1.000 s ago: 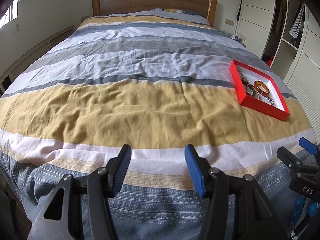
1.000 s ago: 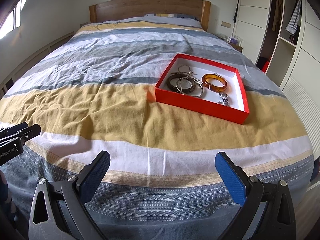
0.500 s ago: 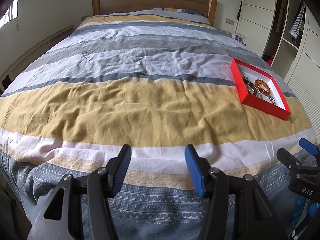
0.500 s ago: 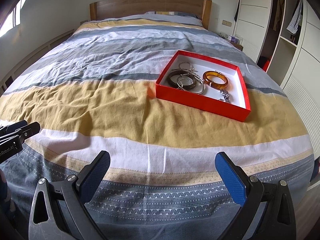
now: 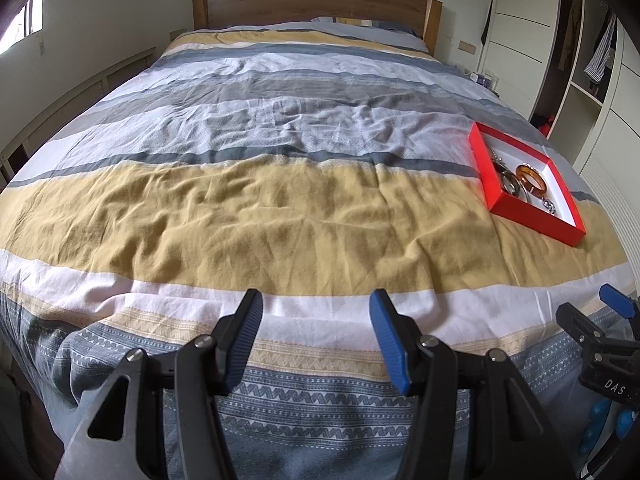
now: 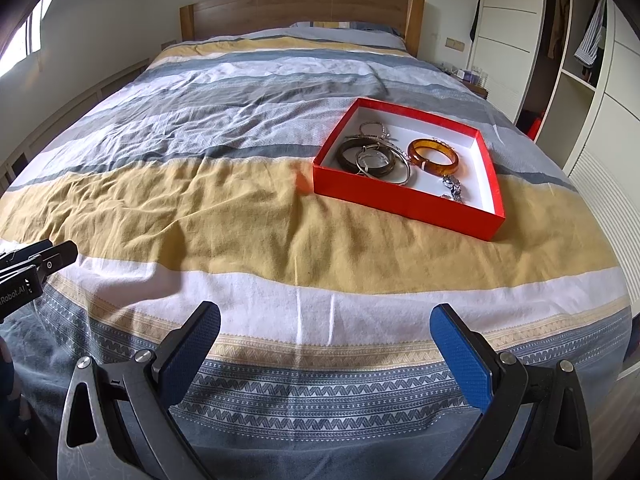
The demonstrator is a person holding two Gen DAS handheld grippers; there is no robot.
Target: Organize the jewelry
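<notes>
A shallow red box (image 6: 404, 202) with a white inside lies on the right half of the bed; in the left wrist view the red box (image 5: 532, 216) sits far right. It holds an amber bangle (image 6: 434, 156), a dark bangle (image 6: 362, 156), silver rings (image 6: 390, 164) and a chain bracelet (image 6: 453, 191). My left gripper (image 5: 316, 312) hovers open over the foot of the bed, nothing between its fingers. My right gripper (image 6: 326, 326) hangs wide open nearer the box, also empty.
The striped duvet (image 5: 260, 208) in yellow, grey and white covers the whole bed up to a wooden headboard (image 5: 316, 2). White wardrobe doors and open shelves (image 6: 576, 64) stand to the right. A nightstand (image 6: 474, 78) with small items is beside the headboard.
</notes>
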